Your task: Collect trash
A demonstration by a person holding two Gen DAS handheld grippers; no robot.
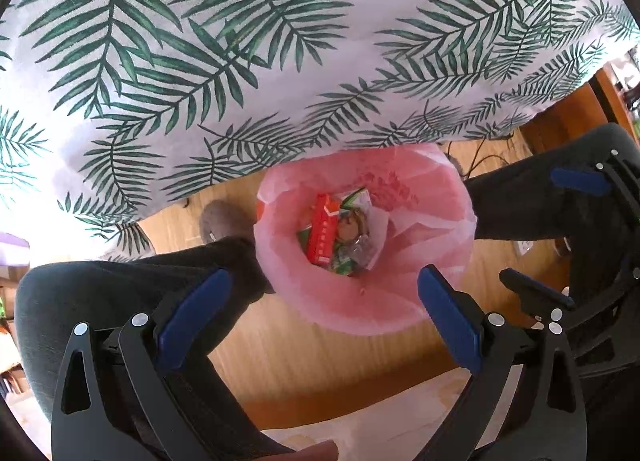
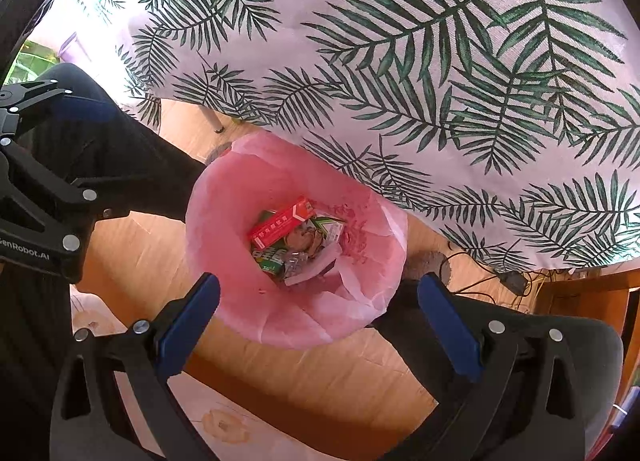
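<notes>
Both tools empty, jaws spread wide. Left tool (image 1: 324, 315), right tool (image 2: 318, 313). Pink-lined bin (image 1: 424, 197) sits on the floor at frame centre, directly ahead of both tools, below the table (image 1: 280, 41) edge. Red carton (image 2: 280, 223) lies inside with other wrappers.

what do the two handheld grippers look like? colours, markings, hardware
Both match: the left gripper and right gripper have black angular linkage frames with triangular cutouts and silver round rivets. The fingers carry flat blue pads. White "enRobot.AI" lettering, cut off at the frame edge, shows on the left gripper's body in the right wrist view. No cables visible on either.
</notes>
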